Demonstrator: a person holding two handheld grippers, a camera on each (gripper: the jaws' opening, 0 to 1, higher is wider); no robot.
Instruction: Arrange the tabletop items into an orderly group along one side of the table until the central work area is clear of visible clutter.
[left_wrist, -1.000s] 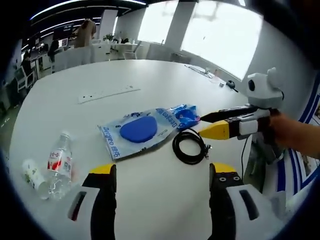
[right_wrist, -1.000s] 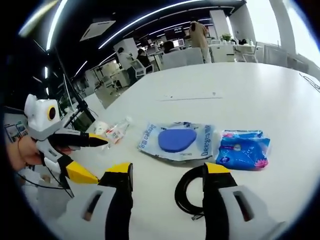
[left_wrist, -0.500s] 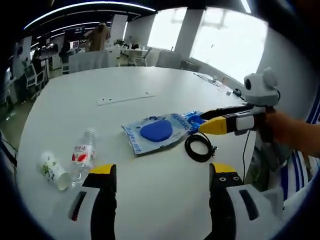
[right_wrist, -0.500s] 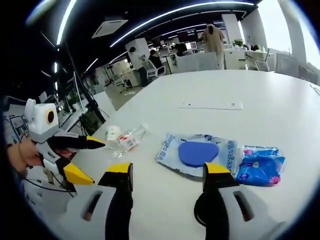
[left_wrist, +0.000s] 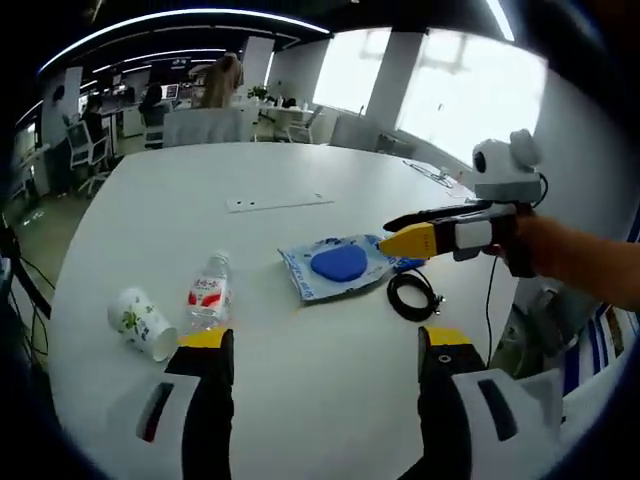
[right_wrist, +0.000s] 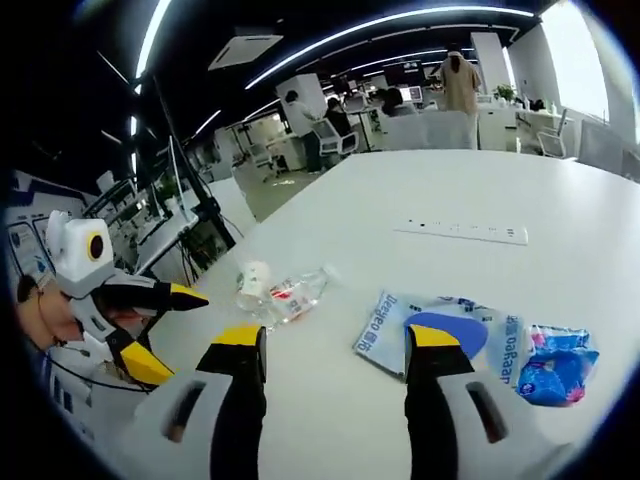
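Bottle (left_wrist: 207, 300) lies flat, cap away from left claw (left_wrist: 325, 352); both claws wide, empty.

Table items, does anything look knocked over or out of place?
Yes. The water bottle and the paper cup both lie on their sides, next to each other near the white table's edge. Nothing looks spilled.

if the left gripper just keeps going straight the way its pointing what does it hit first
Probably bare white table: between its open jaws nothing lies close. The clear plastic water bottle sits left of that line, the blue-and-white packet farther on, slightly right.
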